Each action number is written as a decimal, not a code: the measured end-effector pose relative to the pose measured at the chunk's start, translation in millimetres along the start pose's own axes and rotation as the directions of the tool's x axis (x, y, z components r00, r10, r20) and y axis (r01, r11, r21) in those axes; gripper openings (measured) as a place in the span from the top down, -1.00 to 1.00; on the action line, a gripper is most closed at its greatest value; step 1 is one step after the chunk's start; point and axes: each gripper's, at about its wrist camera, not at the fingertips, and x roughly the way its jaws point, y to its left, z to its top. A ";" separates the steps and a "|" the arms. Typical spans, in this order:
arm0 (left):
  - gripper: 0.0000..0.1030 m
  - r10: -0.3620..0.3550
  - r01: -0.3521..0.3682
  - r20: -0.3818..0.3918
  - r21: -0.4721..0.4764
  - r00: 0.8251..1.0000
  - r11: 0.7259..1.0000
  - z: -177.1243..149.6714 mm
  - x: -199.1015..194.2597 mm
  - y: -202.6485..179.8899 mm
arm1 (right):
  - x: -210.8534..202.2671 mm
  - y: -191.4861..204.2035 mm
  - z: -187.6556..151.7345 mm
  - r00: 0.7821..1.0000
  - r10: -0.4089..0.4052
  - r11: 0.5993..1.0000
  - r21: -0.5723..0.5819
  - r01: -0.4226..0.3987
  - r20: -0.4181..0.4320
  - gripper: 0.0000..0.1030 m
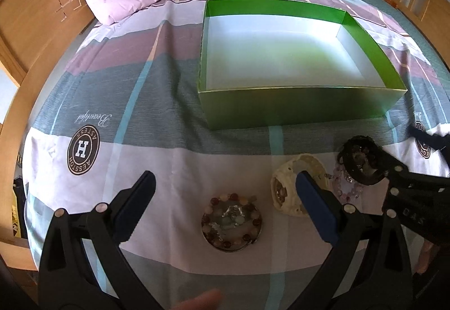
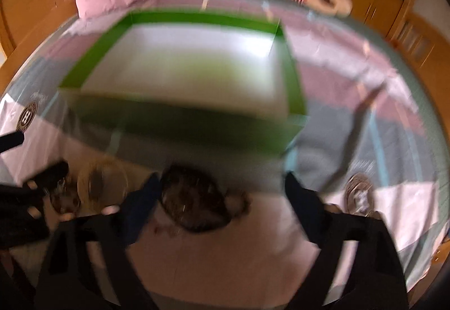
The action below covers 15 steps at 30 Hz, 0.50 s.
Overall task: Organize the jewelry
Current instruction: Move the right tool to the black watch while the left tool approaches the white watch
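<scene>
The dark bracelet (image 2: 194, 203) lay on the bedspread (image 1: 168, 163) before the green box (image 1: 295, 110), nearest the right gripper (image 2: 222, 197), apparently just inside its spread, unclosed left finger; the left gripper (image 1: 225, 191) was open.

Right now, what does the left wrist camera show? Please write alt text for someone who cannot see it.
An empty green box sits open on a patchwork bedspread. Nearer the camera, the open left gripper hovers over a round beaded bracelet, with a cream watch beside it.
</scene>
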 end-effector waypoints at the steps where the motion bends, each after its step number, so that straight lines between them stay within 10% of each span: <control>1: -0.96 -0.002 0.002 -0.008 -0.009 1.000 1.000 1.2 1.4 4.7 | -1.8 -4.1 0.2 1.000 0.013 1.000 0.022 -0.013 0.001 -0.44; 9: -0.27 -0.119 0.102 -0.087 -0.187 0.989 0.977 3.9 10.9 57.8 | -13.4 -5.8 -1.5 0.997 0.072 0.997 0.003 -0.072 0.000 -0.32; 15: -0.28 -0.203 0.183 -0.099 -0.175 0.974 0.967 -1.6 11.1 47.4 | 6.3 8.1 -8.9 0.998 0.023 0.998 -0.057 -0.026 -0.062 -0.32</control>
